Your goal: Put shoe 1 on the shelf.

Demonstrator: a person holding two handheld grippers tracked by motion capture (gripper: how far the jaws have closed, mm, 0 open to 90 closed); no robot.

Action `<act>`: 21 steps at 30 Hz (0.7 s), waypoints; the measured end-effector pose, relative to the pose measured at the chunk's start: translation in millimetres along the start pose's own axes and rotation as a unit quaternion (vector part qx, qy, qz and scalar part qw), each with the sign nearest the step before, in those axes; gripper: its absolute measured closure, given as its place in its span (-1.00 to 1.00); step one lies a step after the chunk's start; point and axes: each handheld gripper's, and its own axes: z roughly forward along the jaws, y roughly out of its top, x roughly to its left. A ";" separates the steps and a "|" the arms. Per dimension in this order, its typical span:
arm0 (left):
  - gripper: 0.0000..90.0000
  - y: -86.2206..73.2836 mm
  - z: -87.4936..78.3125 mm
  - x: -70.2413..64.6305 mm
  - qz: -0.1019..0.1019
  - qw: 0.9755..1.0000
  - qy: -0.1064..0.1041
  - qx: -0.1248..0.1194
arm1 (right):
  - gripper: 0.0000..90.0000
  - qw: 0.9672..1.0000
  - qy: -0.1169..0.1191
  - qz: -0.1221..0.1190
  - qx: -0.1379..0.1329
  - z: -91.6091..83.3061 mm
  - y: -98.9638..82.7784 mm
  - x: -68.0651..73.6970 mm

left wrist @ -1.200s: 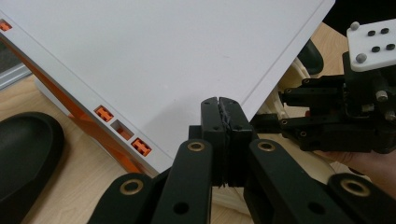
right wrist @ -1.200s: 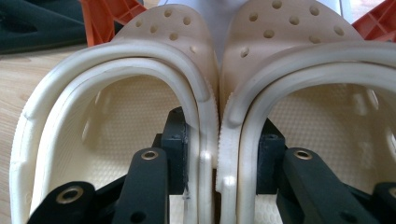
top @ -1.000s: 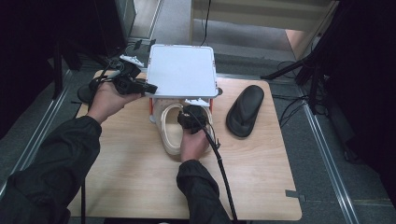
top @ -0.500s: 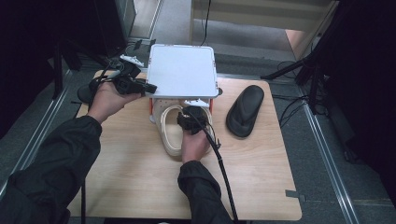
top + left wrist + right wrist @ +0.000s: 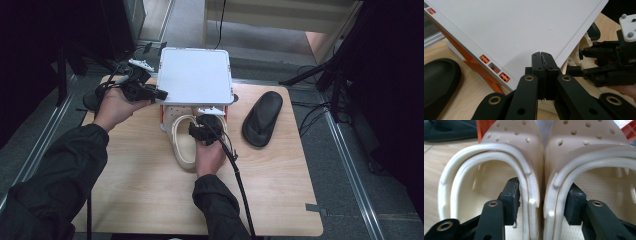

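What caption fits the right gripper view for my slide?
Right gripper straddles the touching inner walls of two cream clogs, one jaw inside each shoe.

Looks like a lab: bare wooden table (image 5: 150, 190), grey floor (image 5: 360, 165), dark stands (image 5: 332, 75), trailing cables (image 5: 305, 107).

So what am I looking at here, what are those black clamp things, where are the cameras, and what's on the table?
A person stands at a wooden table with a hand-held two-jaw clamp in each hand. One camera looks down from above; another rides on each clamp and looks along its jaws. On the table are a white shelf with orange sides, a pair of cream clogs pushed partly under it, and black shoes at either side. The left gripper is shut on nothing, its tip at the shelf's top. The right gripper has one jaw inside each clog, around their touching inner walls; its jaws have just been opening, so the pair is no longer pinched.
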 end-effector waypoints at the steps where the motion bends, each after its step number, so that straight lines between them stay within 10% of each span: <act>1: 1.00 0.2 0.0 -0.1 0.000 1.000 0.001 0.001 | 0.18 1.000 -0.002 -0.006 0.001 -1.6 -0.3 0.1; 12: 1.00 1.2 0.7 -1.4 0.000 1.000 0.001 0.003 | 0.24 1.000 0.024 -0.015 0.001 -34.4 -8.9 -3.0; 21: 1.00 2.0 0.6 -2.0 0.001 1.000 0.004 0.007 | 0.86 0.997 0.069 -0.039 -0.002 -68.9 -19.8 -6.6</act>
